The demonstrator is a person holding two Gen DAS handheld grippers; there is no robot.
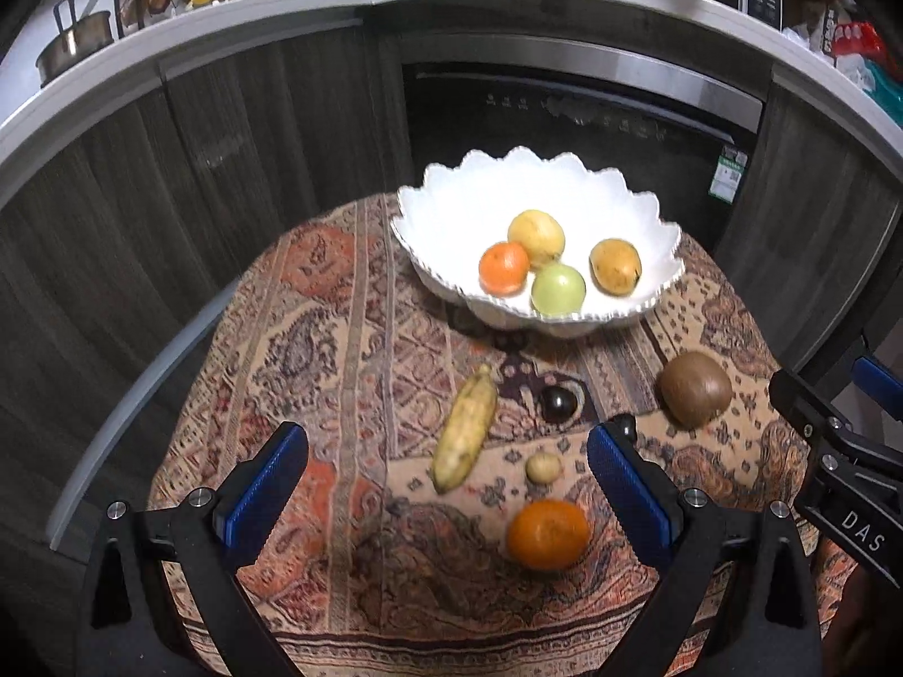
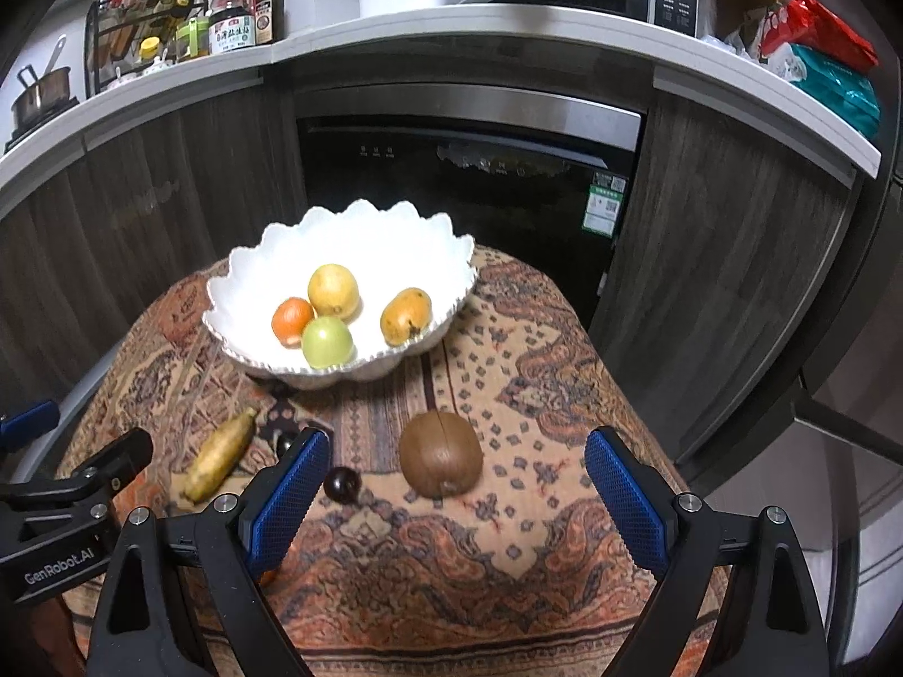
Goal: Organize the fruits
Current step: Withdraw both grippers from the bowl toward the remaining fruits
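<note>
Partly, right claw (image 2: 457, 485) pad hides dark plum (image 2: 342, 486).

Both wrist views are dim and warm-toned, with the brightest patch on the white bowl (image 1: 536, 237) ahead of the jaws, whose inner wall is nearly washed out. Fisheye distortion bends the countertop edge (image 2: 451, 28) into an arc and blackens the corners. The fruit between and just beyond the jaws looks soft with slight motion blur, especially the banana (image 1: 465, 437) and the orange (image 1: 547, 533) in the left view, and shadows under the fruit are faint and diffuse.
</note>
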